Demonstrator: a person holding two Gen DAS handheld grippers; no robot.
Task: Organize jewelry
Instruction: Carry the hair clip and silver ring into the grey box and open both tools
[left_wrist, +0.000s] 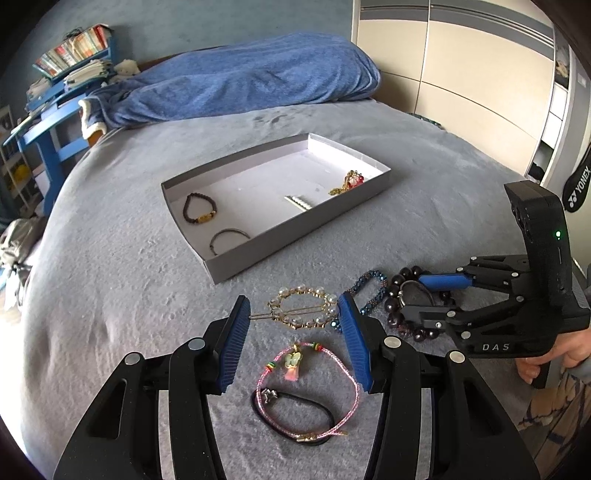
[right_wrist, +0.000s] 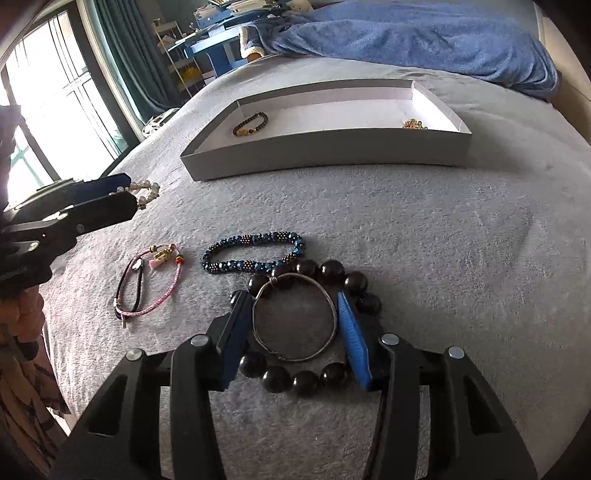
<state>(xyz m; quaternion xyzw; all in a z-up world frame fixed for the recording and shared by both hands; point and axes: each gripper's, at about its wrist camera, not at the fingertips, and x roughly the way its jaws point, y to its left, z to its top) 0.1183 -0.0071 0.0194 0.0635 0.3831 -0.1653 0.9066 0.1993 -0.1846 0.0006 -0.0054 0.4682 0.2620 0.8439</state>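
Observation:
My left gripper (left_wrist: 293, 308) is open, its fingers on either side of a round pearl hair clip (left_wrist: 302, 307) on the bed. Nearer lie a pink cord bracelet (left_wrist: 314, 387) and a black hair tie (left_wrist: 295, 417). My right gripper (right_wrist: 291, 306) is open around a thin metal bangle (right_wrist: 295, 317) that lies on a dark beaded bracelet (right_wrist: 306, 376). A blue beaded bracelet (right_wrist: 255, 253) lies just beyond. The grey box (left_wrist: 295, 236) holds a dark bead bracelet (left_wrist: 199, 214), a hair tie (left_wrist: 227, 238), a pearl clip (left_wrist: 299, 203) and a gold chain (left_wrist: 347, 182).
Everything sits on a grey bedspread (left_wrist: 129, 277). A blue blanket (left_wrist: 240, 77) is heaped at the head of the bed. A blue shelf with books (left_wrist: 55, 92) stands at the left, wardrobes (left_wrist: 461, 74) at the right, a window (right_wrist: 55, 110) beyond.

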